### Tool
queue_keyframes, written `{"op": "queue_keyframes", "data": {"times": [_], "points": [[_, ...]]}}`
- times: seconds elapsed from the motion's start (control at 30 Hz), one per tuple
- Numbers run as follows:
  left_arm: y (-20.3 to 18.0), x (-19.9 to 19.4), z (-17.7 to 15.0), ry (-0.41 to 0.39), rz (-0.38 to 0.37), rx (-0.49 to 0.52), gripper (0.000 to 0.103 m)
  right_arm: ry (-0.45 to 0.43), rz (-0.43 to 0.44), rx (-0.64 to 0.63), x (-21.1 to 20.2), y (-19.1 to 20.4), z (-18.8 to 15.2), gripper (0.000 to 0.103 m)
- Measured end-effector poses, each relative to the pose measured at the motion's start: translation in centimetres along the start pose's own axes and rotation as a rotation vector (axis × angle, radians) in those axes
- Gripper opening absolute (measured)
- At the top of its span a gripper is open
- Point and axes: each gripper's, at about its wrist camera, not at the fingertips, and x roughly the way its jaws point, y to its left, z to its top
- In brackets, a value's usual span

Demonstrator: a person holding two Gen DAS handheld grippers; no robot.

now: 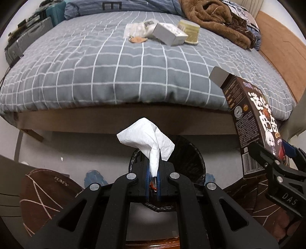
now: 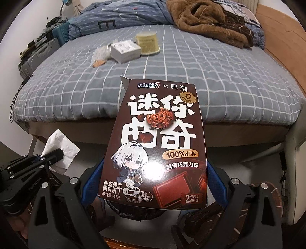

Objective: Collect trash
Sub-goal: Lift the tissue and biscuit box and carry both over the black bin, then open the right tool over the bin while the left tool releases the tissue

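My left gripper [image 1: 154,172] is shut on a crumpled white tissue [image 1: 147,138] that sticks up from its blue pads. It hangs over a round bin with a black liner [image 1: 189,159] on the floor by the bed. From the right wrist view that gripper [image 2: 55,155] and the tissue [image 2: 61,147] are at the lower left. My right gripper [image 2: 153,172] is shut on a brown cookie box [image 2: 156,143], blue pads [image 2: 212,172] pressing its two sides. The box hides most of the bin [image 2: 133,212]. The left wrist view has the box [image 1: 248,118] tilted at the right.
The bed with a grey checked sheet [image 1: 95,67] fills the far side. On it lie a white carton [image 1: 170,34], a yellowish tub [image 1: 189,31], wrappers [image 1: 137,29] and an orange scrap [image 1: 137,39]. A brown blanket [image 1: 214,17] is at the back. Brown slippers [image 1: 47,193] flank the bin.
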Motion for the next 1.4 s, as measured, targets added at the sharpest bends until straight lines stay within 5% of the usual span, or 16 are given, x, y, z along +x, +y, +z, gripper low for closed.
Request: {"op": "queue_keyframes", "data": {"times": [0.73,1.4], "points": [[2.7,7.7,-1.7,0.127,-0.005,-0.059,0.004,0.199,-0.008,-0.048,8.9,1.8,-4.1,0.090],[4.2,13.4,-1.9,0.234,-0.006,-0.085,0.004,0.336,0.040,-0.086,15.4,3.4,-4.0,0.091]]}}
